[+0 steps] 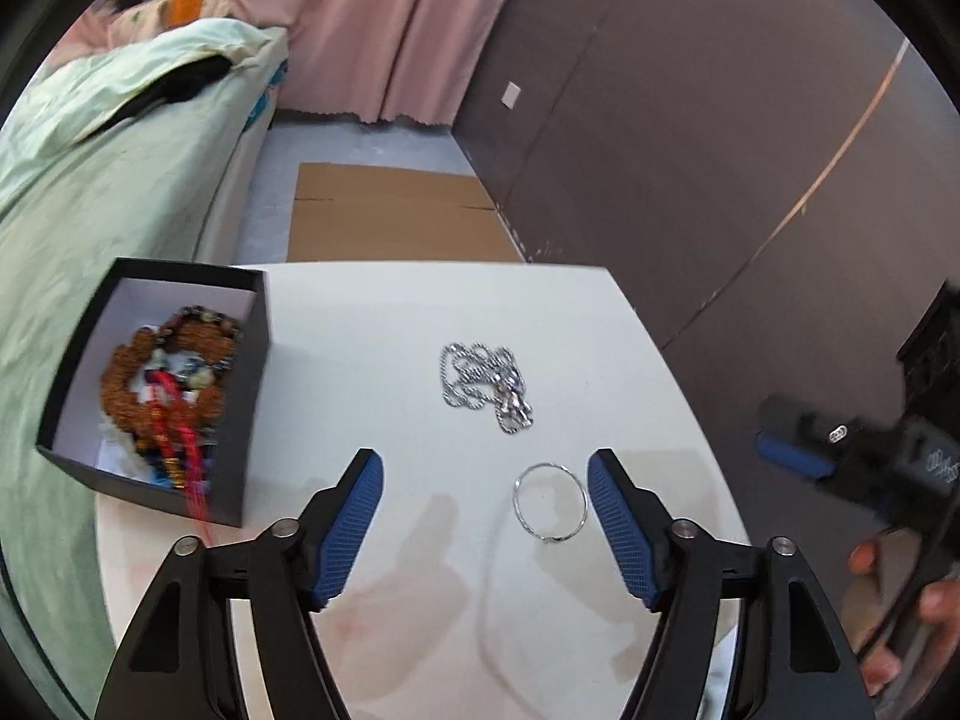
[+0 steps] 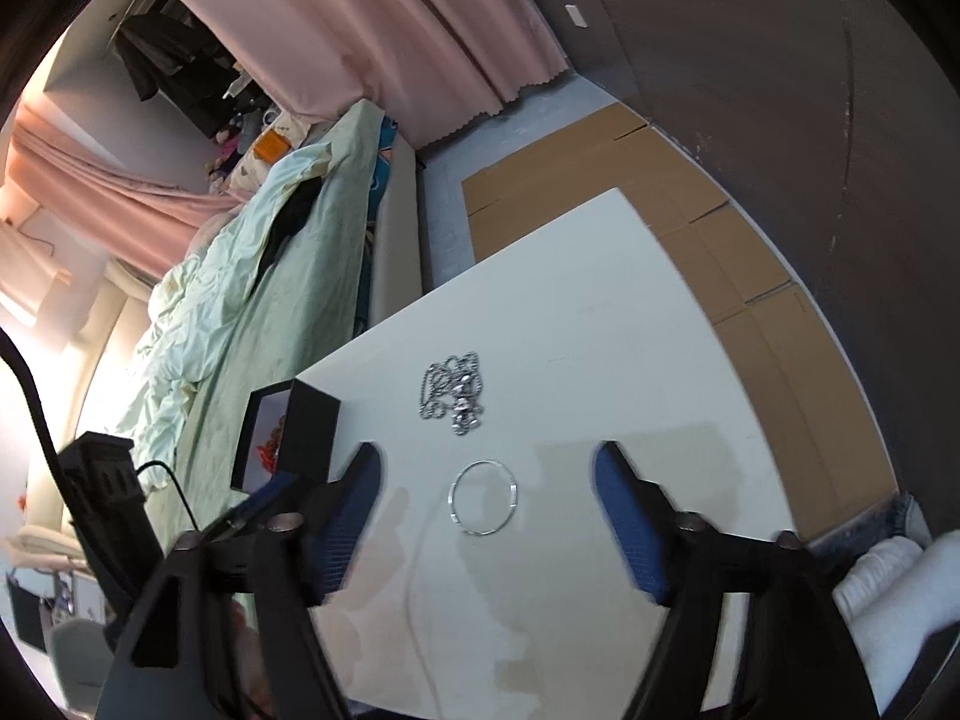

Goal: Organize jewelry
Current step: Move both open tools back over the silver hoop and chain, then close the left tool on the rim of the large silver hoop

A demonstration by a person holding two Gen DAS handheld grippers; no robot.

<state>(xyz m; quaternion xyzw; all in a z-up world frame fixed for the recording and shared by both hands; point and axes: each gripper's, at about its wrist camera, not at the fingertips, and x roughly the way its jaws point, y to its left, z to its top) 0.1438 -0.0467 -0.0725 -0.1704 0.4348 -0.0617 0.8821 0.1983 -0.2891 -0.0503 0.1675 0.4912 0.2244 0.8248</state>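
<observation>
A thin silver bangle (image 1: 550, 501) lies flat on the white table (image 1: 372, 324), just inside the right finger of my left gripper (image 1: 485, 516), which is open and empty above it. A heap of silver chain necklace (image 1: 489, 385) lies farther back. A black box (image 1: 222, 480) at the table's left edge holds brown bead strands and red cords (image 1: 171, 396). In the right wrist view the bangle (image 2: 483, 497) lies between the wide-apart fingers of my right gripper (image 2: 489, 513), open and empty. The chain (image 2: 454, 394) and the box (image 2: 309, 429) lie beyond.
A bed with a pale green cover (image 1: 90, 192) runs along the table's left side. Flattened cardboard (image 1: 390, 219) covers the floor behind the table, next to a dark wall (image 1: 690, 138). A person's hand (image 1: 900, 612) holds the right gripper off the table's right edge.
</observation>
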